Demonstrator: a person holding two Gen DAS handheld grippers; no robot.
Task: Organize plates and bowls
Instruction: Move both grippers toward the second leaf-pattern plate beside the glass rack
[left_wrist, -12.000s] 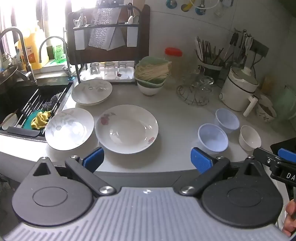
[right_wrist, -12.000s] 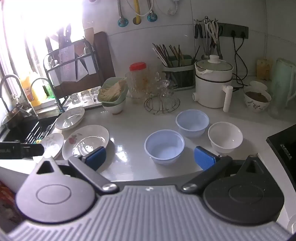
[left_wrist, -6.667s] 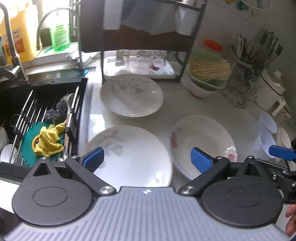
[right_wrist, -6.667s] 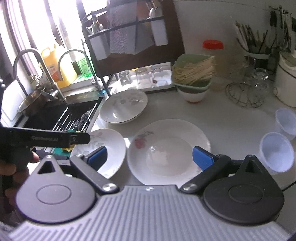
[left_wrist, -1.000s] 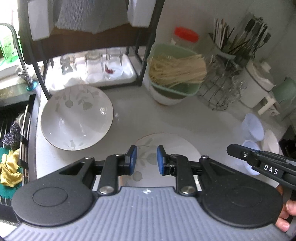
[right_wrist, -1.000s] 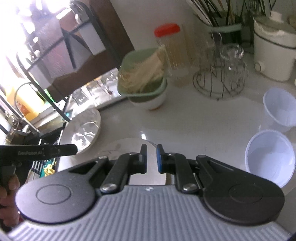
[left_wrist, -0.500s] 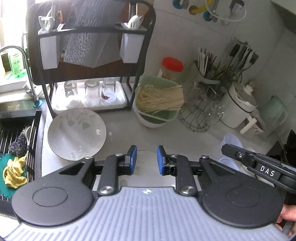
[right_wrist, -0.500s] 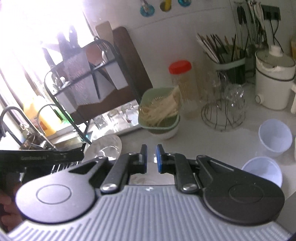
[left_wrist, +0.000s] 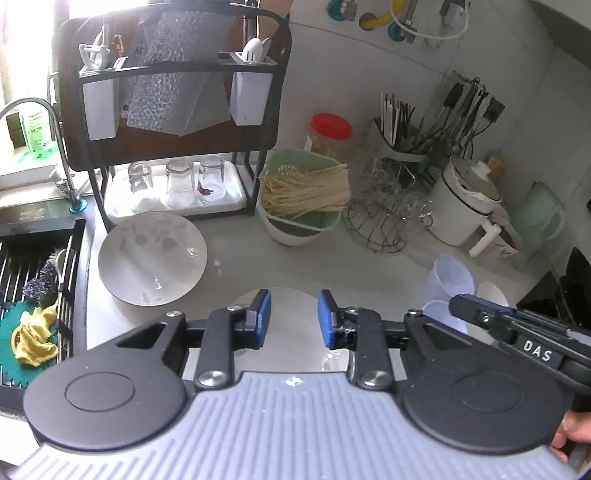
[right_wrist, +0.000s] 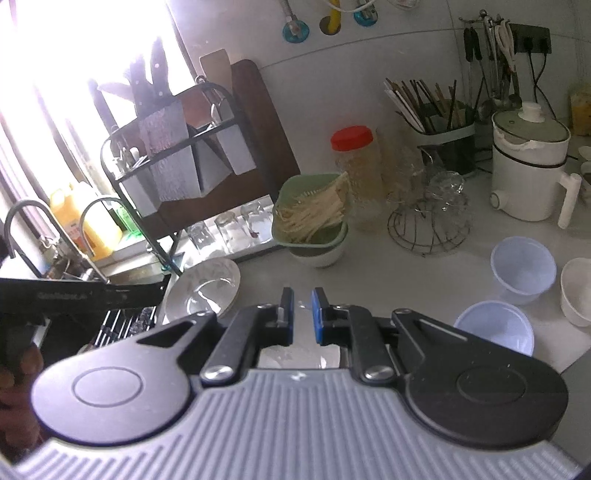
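Hovering over the counter (left_wrist: 243, 266), both grippers are pointing down and forward.

- Left gripper (left_wrist: 293, 321): its jaws are standing apart and have just been opening. Nothing is clamped between them; only the near plate (left_wrist: 291, 332) is showing through the gap, lying flat on the counter below.
- Right gripper (right_wrist: 303, 314): its jaws are sitting almost together, with a thin slit between the pads. Nothing appears to be pinched, though the slit is too narrow to be sure.
- Near plate: mostly hidden under both tools, so I am not telling whether it is one plate or a stack.
- Far plate (left_wrist: 151, 258): lying flat in front of the rack (left_wrist: 173, 74) and just beside the sink (left_wrist: 37, 266), well apart from the near plate. It is lying ahead and to the left of the left jaws. In the right view it (right_wrist: 201, 288) is also sitting left of the jaws, beyond the left tool's body.
- Bowls: two blue bowls (right_wrist: 522, 269) (right_wrist: 495, 328) and a white bowl (right_wrist: 576, 295) are grouped at the right, close to one another.

Judgement: the far plate is looking like the next piece. Being round, it offers no long axis, so any rim point serves. The left hand is nearer to it, and its near rim is facing the jaws. The bowls are falling to the right hand.
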